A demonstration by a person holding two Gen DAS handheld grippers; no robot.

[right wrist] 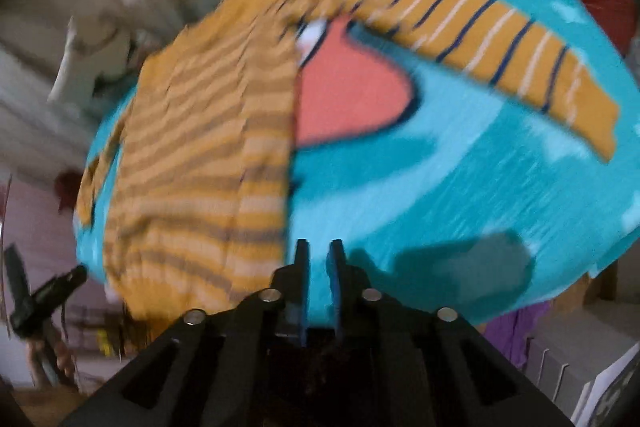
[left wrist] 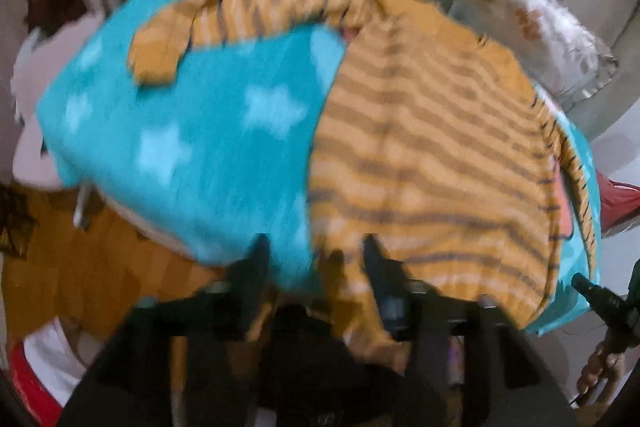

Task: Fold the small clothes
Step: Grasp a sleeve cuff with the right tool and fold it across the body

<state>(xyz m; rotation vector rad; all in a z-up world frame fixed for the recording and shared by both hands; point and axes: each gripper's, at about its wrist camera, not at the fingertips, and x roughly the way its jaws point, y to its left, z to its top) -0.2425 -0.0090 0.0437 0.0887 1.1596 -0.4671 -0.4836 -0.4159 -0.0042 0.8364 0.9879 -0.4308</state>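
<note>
Low in the left wrist view, my left gripper (left wrist: 316,247) has its fingers spread fairly wide, and a bunched tongue of the mustard-yellow striped knit top (left wrist: 432,163) hangs down between them. Whether they actually pinch that hem, I cannot tell; everything is smeared with motion blur.

Over in the right wrist view, my right gripper (right wrist: 319,259) shows its fingers drawn narrow with a slim gap, nothing in them, sitting just right of the top's lower edge.

The top lies on the turquoise star-printed blanket (left wrist: 192,131), inside-out-looking body in the centre-left of the right view, stripes faded on that face. One long sleeve (right wrist: 480,39) stretches across the upper right of that frame, crisp navy and white stripes on it. The other sleeve (left wrist: 180,39) runs out to the upper left of the left view. A coral-pink patch (right wrist: 344,99) on the blanket peeks out beside the body.

Risks from here, as I judge it: if the left fingers only snag that loose bunch, the hem could slip out mid-fold and leave a crooked crease. The soft blanket could drag along with the knit. Both sleeves are flung wide, so folding the body first could trap them askew.
</note>
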